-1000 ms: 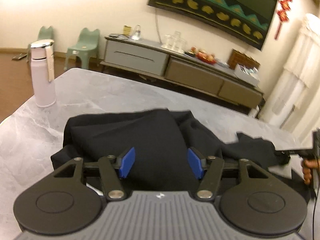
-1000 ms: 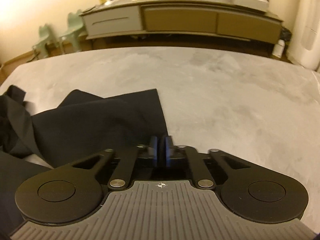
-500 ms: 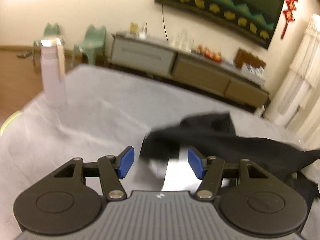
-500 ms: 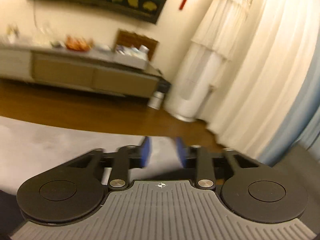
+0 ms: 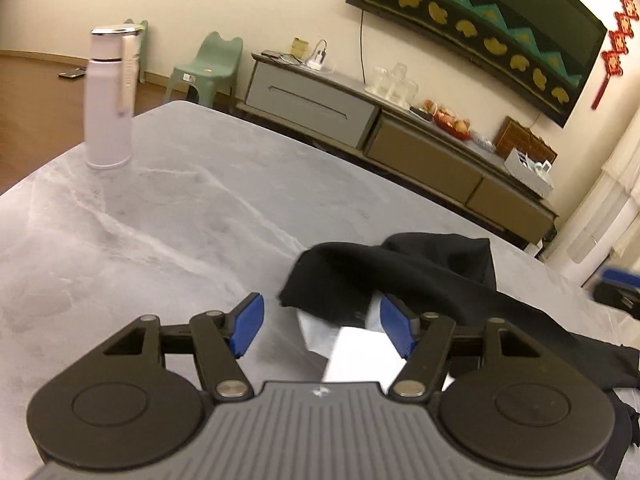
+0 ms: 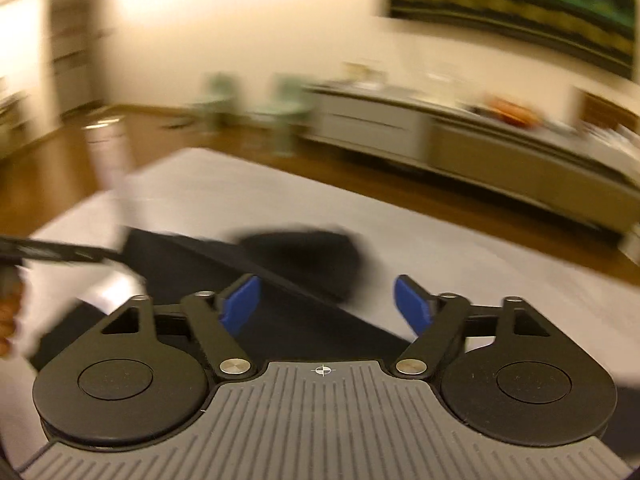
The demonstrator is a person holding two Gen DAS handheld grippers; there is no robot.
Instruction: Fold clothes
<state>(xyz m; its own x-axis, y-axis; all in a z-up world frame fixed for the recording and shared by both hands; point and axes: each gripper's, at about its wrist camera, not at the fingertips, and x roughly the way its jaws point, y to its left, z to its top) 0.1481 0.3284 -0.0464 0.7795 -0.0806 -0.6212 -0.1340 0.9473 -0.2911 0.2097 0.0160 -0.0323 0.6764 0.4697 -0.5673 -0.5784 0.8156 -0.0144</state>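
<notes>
A black garment lies crumpled on the grey marble table, stretching to the right, with a white patch or label showing at its near edge. My left gripper is open just above that near edge, nothing between its blue pads. In the blurred right wrist view, my right gripper is open over the black garment, holding nothing. The right gripper's blue tip shows at the far right of the left wrist view. The other gripper's body and a hand appear at the left edge.
A white insulated bottle stands near the table's far left corner. Beyond the table are a long low sideboard with glasses and fruit, two green chairs, a wall hanging and white curtains at the right.
My right gripper let go of the garment and opened, swinging away and back towards the table. My left gripper drew back to the cloth's left edge, still open.
</notes>
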